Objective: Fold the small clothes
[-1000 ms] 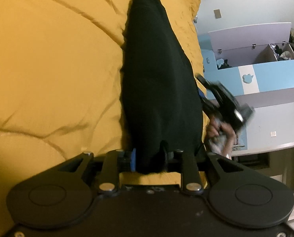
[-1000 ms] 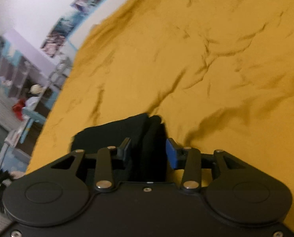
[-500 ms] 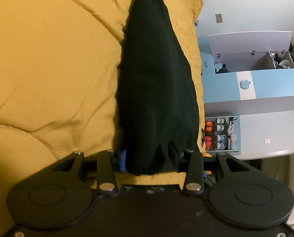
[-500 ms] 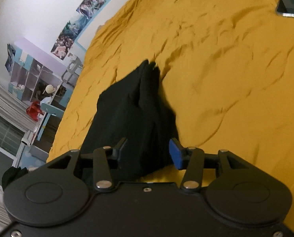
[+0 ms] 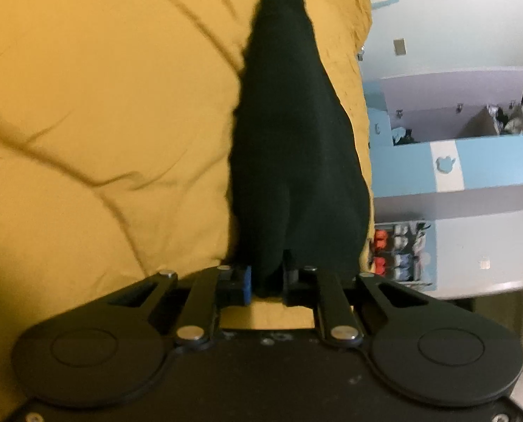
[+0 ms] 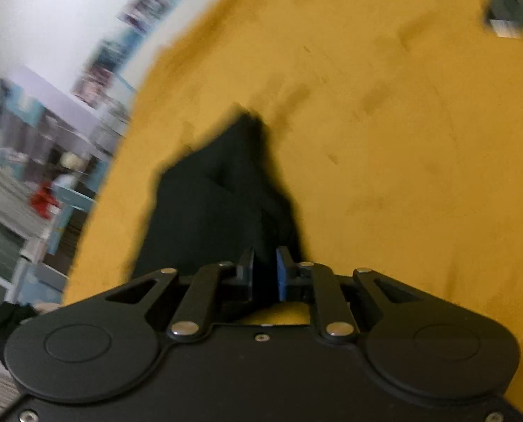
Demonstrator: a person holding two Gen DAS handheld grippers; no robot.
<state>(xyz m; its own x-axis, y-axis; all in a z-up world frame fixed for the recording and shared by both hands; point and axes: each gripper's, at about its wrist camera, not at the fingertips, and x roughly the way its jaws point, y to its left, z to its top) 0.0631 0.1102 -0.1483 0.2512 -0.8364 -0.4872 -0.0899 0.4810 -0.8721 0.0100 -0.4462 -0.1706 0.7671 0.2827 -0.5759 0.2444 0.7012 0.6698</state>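
The left gripper (image 5: pixel 266 283) had just been closing, and its jaws stood narrow, pinched on the near end of the black garment (image 5: pixel 293 161) with the dark cloth bunched between the blue pad and the black finger opposite. From that grip the garment ran away from the camera as a long tapering strip, lying along the right edge of the yellow bedspread (image 5: pixel 113 105) and narrowing to a rounded tip near the bed's far corner. The quilted cover beside it showed broad creases.

The right gripper (image 6: pixel 264 274) had likewise just been closing; its jaws were drawn close together on a fold of the same black garment (image 6: pixel 219 197), which filled the gap between the pads. In that blurred view the cloth spread near the left edge of the bedspread (image 6: pixel 402 140), coming to a point farther in. A dark flat object (image 6: pixel 512 10), too blurred to identify, lay toward the far right of the bed.

Beyond the bed stood a blue and white cabinet (image 5: pixel 465 161) with its lid raised.
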